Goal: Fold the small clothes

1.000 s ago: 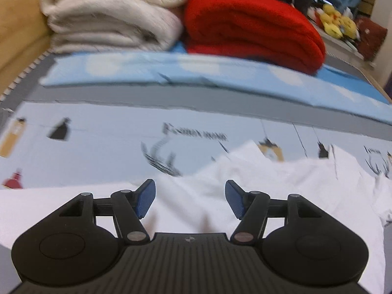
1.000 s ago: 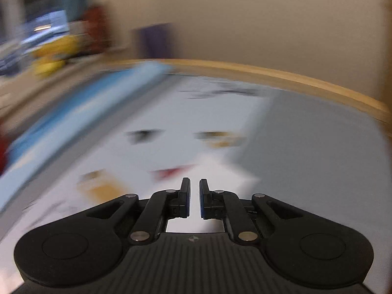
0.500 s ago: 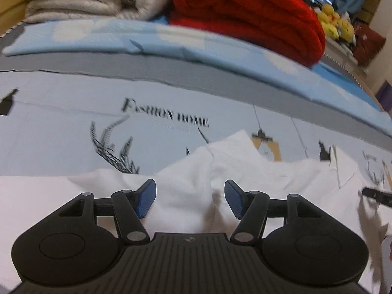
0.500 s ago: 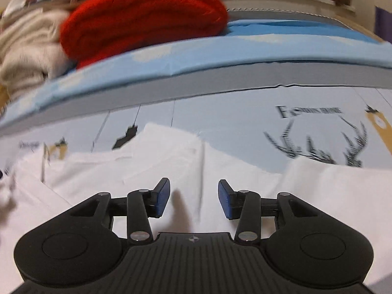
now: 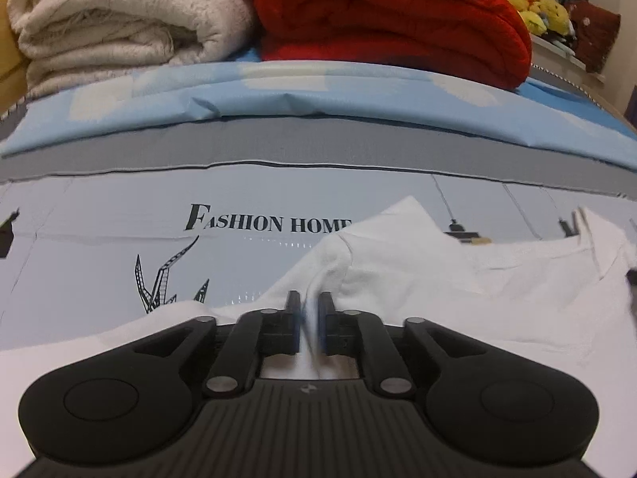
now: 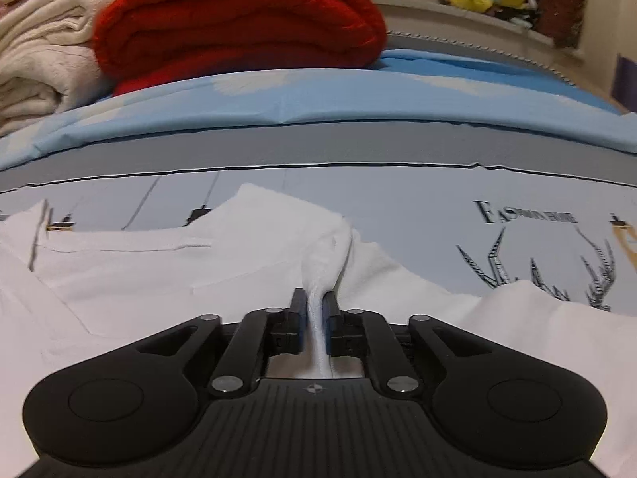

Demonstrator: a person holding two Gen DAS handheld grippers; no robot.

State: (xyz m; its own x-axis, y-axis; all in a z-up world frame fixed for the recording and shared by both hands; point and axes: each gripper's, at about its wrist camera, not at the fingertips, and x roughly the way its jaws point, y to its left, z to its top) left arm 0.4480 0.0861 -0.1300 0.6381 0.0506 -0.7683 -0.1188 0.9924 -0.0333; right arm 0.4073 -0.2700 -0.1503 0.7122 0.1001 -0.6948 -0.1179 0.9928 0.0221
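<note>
A: Since our left gripper (image 5: 309,320) has just been closing, do we hold the shirt (image 5: 458,290)?
B: Yes, a white ridge is pinched between its jaws; the shirt lies spread on the printed sheet (image 5: 119,247).
A: And the right view?
B: Our right gripper (image 6: 314,318) has just closed on another ridge. We judge no fold made yet; all folding remains.

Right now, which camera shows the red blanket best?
The left wrist view: the red blanket lies nearly whole beside the cream blanket. The right wrist view shows it too, smaller and slightly blurred.
</note>
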